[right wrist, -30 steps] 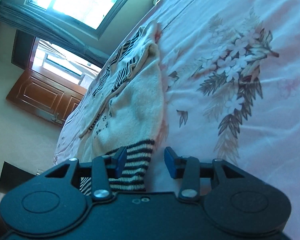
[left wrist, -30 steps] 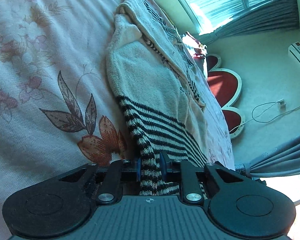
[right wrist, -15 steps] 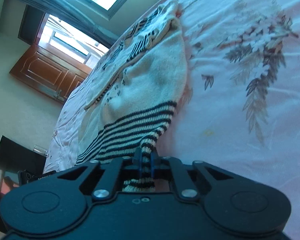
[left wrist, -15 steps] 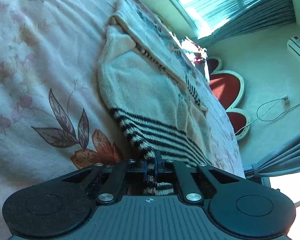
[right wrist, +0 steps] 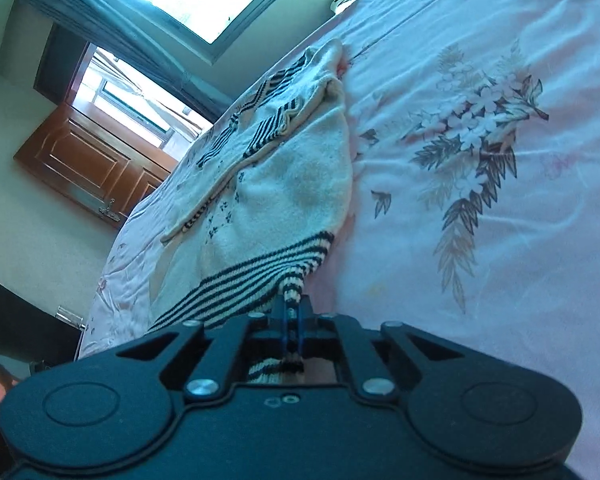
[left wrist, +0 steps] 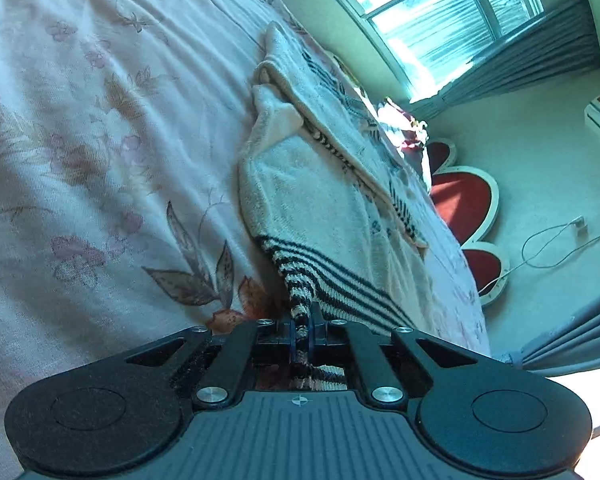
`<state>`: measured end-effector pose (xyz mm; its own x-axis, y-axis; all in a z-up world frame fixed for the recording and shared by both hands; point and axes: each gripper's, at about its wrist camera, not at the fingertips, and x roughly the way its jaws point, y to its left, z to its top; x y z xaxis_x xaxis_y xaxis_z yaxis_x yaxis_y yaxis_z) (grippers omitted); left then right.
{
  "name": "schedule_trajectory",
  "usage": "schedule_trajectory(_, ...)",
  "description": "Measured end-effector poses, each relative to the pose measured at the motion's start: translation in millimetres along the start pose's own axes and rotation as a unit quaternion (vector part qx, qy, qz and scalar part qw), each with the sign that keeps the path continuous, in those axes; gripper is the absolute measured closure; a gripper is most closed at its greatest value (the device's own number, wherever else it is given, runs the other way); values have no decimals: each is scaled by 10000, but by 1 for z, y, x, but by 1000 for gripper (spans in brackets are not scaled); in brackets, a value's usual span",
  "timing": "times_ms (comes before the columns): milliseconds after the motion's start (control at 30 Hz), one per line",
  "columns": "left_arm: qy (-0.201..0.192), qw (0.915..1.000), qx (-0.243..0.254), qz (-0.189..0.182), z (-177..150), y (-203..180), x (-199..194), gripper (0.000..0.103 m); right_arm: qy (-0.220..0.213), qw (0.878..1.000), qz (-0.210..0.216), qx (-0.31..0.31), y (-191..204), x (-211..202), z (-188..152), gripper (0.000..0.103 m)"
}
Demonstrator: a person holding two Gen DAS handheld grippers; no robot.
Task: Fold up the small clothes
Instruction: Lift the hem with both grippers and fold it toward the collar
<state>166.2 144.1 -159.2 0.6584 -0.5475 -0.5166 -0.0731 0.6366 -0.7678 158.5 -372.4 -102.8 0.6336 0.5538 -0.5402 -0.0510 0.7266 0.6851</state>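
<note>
My left claw (left wrist: 303,334) and right claw (right wrist: 291,322) each pinch the cream black-striped knitted sweater's (left wrist: 324,200) hem on the pink floral bed (left wrist: 100,140).

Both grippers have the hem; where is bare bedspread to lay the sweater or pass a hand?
Bare bedspread flanks the sweater: left of it in the left wrist view, right of it in the right wrist view. Crowded at the striped hem, where left gripper and right gripper pinch.
</note>
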Motion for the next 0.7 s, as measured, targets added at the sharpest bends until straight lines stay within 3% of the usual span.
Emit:
schedule_trajectory(300, -656, 9951, -445, -591, 64, -35, 5, 98, -867, 9952, 399, 238, 30, 1, 66, 97)
schedule_trajectory(467, -762, 9958, -101, -506, 118, -71, 29, 98, -1033, 9933, 405, 316, 44, 25, 119, 97)
schedule_trajectory(700, -678, 9974, 146, -204, 199, -89, 85, 98, -951, 9934, 429, 479, 39, 85, 195, 97)
